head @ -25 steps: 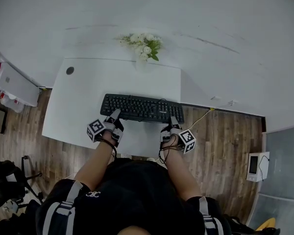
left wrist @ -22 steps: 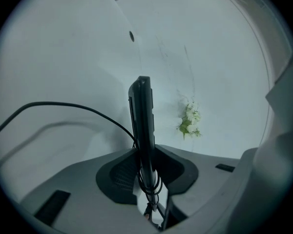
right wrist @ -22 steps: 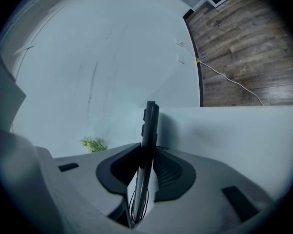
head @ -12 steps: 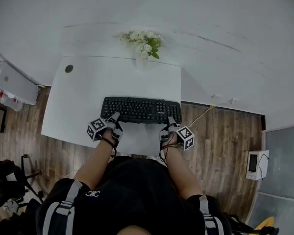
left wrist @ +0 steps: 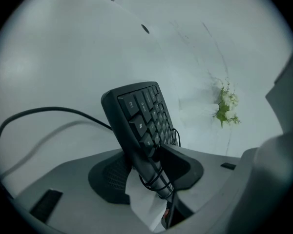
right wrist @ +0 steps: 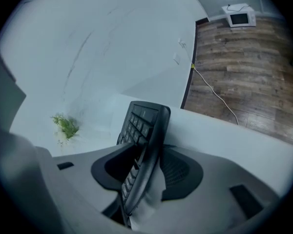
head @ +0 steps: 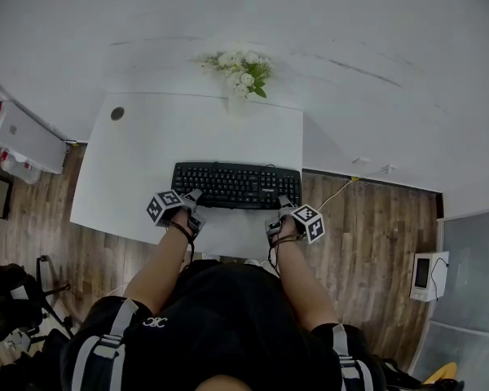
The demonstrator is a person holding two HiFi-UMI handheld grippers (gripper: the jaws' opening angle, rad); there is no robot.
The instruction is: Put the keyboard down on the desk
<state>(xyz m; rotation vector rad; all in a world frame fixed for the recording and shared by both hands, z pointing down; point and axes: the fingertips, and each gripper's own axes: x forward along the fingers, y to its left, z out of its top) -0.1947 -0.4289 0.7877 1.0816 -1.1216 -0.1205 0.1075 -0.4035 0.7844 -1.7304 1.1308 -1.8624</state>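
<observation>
The black keyboard [head: 236, 184] lies flat on the white desk [head: 147, 149], near its front edge. My left gripper [head: 191, 199] is at the keyboard's front left corner and my right gripper [head: 285, 204] at its front right corner. In the left gripper view the keyboard's end [left wrist: 141, 116] stands between the jaws of the left gripper [left wrist: 146, 174], with a strip of white desk showing beside one pad. The right gripper view shows the same for the keyboard [right wrist: 146, 126] and the right gripper [right wrist: 146, 172]. Both pairs of jaws have just been opening and stand open around the keyboard.
A bunch of white flowers [head: 243, 70] stands at the desk's back edge. The keyboard's cable [left wrist: 39, 113] loops over the desk. A white cabinet [head: 20, 141] is at the left and a small white device [head: 428, 275] sits on the wooden floor at the right.
Both grippers have sunk with the keyboard, which has moved slightly right and now lies level and square to the desk's front edge. The marker cubes have tipped further forward.
</observation>
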